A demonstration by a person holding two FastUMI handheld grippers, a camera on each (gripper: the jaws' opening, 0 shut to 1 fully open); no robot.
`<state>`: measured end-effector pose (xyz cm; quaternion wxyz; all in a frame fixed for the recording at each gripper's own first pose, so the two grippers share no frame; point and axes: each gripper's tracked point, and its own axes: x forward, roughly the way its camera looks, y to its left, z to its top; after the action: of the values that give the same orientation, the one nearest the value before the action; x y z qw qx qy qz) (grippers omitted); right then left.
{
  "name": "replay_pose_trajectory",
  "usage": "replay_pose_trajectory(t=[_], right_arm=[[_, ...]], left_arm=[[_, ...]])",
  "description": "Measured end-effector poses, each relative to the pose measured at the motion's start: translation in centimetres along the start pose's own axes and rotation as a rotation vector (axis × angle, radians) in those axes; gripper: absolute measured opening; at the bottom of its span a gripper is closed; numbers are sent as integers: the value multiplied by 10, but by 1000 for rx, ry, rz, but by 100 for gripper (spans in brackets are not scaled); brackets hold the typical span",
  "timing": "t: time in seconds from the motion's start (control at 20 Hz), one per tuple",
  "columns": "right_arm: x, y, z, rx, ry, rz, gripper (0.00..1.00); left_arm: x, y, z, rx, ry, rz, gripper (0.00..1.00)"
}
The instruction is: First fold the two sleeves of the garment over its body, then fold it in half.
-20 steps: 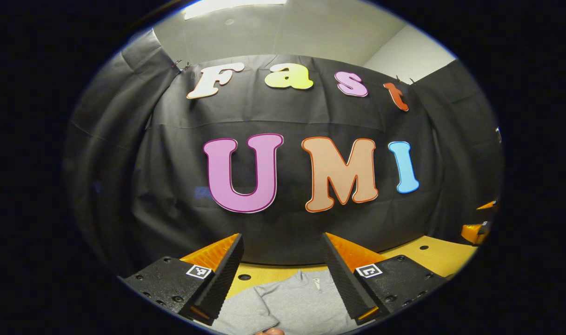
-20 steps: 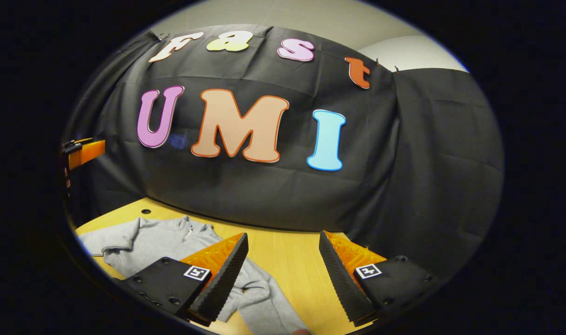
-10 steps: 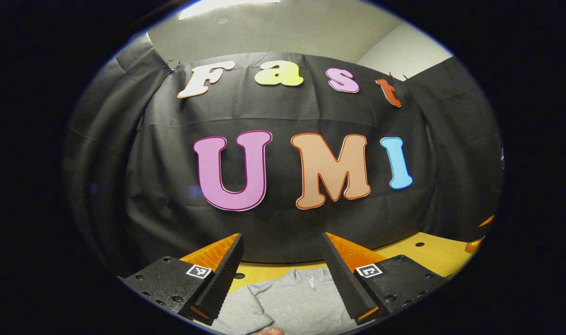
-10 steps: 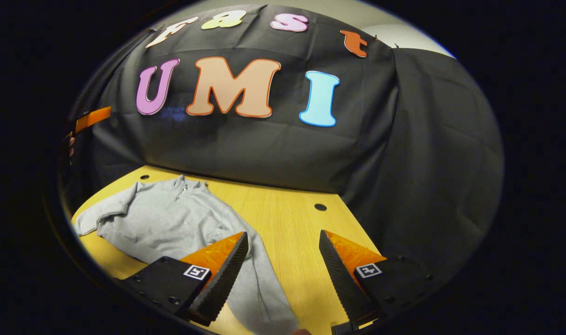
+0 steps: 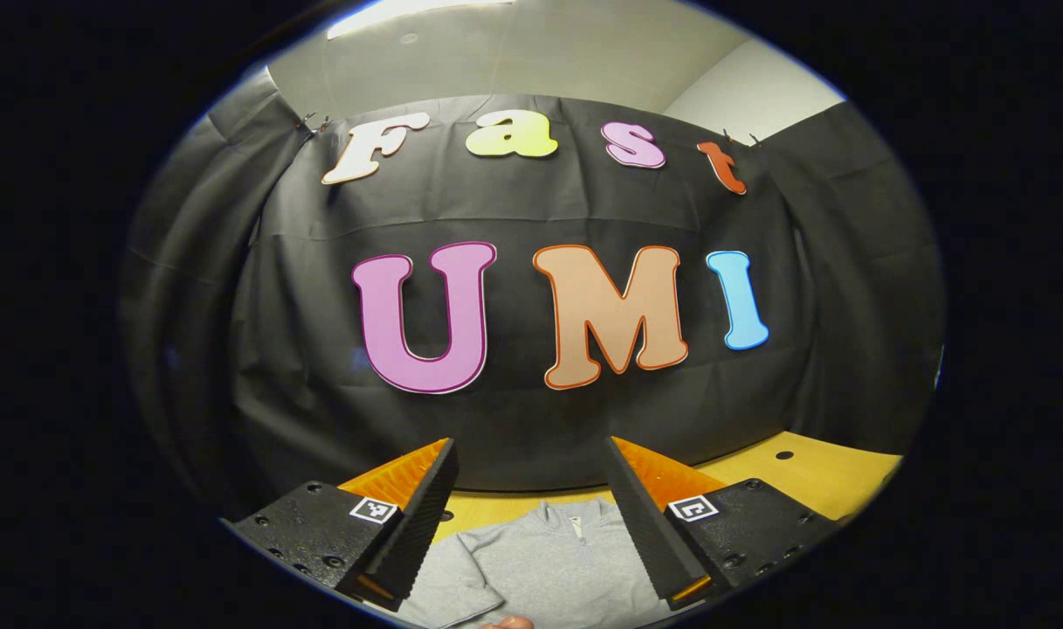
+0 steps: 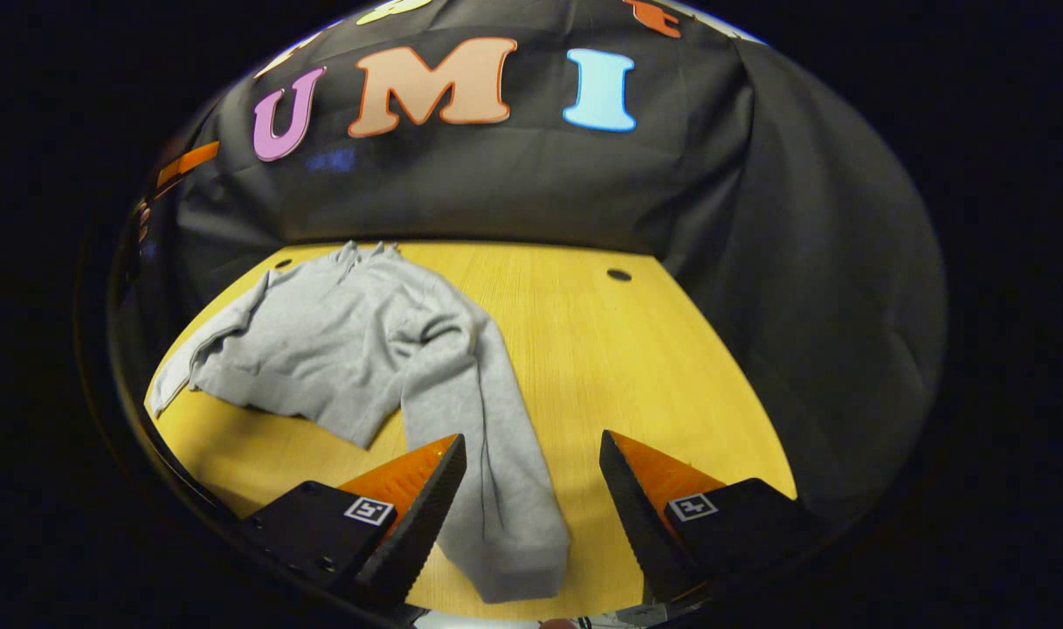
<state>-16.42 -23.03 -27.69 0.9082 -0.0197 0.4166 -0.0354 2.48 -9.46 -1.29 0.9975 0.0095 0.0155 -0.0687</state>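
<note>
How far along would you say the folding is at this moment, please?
Nothing is folded: the grey sweatshirt lies spread on the table, its long sleeve stretched off the body. The right tongs hover open over the cuff. Both sleeve folds and the halving remain.

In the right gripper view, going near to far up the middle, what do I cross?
Right gripper → sleeve cuff → sweater body → collar → bare table → black cloth wall.
</note>
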Motion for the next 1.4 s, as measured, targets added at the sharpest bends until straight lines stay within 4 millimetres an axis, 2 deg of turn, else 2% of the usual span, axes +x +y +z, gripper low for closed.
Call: replay_pose_trajectory(t=[0.25, 0.5, 0.65, 0.8, 0.85, 0.9, 0.95, 1.0, 1.05, 1.15, 1.2, 1.25, 1.35, 1.4], right_arm=[[3, -7, -47, 11, 117, 17, 98], [4, -6, -89, 105, 230, 75, 98], [8, -7, -101, 176, 273, 93, 99], [9, -9, -103, 171, 286, 111, 98], [12, -13, -104, 158, 293, 103, 92], [10, -13, -103, 154, 294, 101, 74], [11, -12, -103, 155, 299, 110, 69], [10, -14, -104, 154, 300, 106, 58], [11, -13, -103, 161, 296, 117, 48], [10, -9, -101, 217, 306, 122, 17], [13, -9, -102, 244, 322, 116, 11], [11, -7, -99, 266, 325, 116, 11], [11, -5, -88, 274, 301, 105, 11], [9, -2, -83, 272, 289, 100, 6]], left_arm=[[-1, -12, -2, -10, 4, -3, 98], [-4, -23, -4, -6, 15, 8, 96], [-7, -30, -2, 2, 13, 17, 96], [-10, -38, -4, 3, 22, 30, 96], [-13, -39, -6, 2, 27, 37, 96], [-16, -41, -9, 2, 32, 42, 96], [-16, -42, -8, 4, 37, 51, 96], [-18, -43, -11, 5, 40, 56, 98], [-20, -45, -12, 6, 43, 61, 95], [-24, -47, -11, 5, 38, 62, 95], [-23, -47, -9, 3, 33, 59, 96], [-23, -46, -7, 6, 30, 54, 98], [-23, -39, -8, 20, 31, 54, 96], [-23, -33, -6, 21, 24, 55, 96]])
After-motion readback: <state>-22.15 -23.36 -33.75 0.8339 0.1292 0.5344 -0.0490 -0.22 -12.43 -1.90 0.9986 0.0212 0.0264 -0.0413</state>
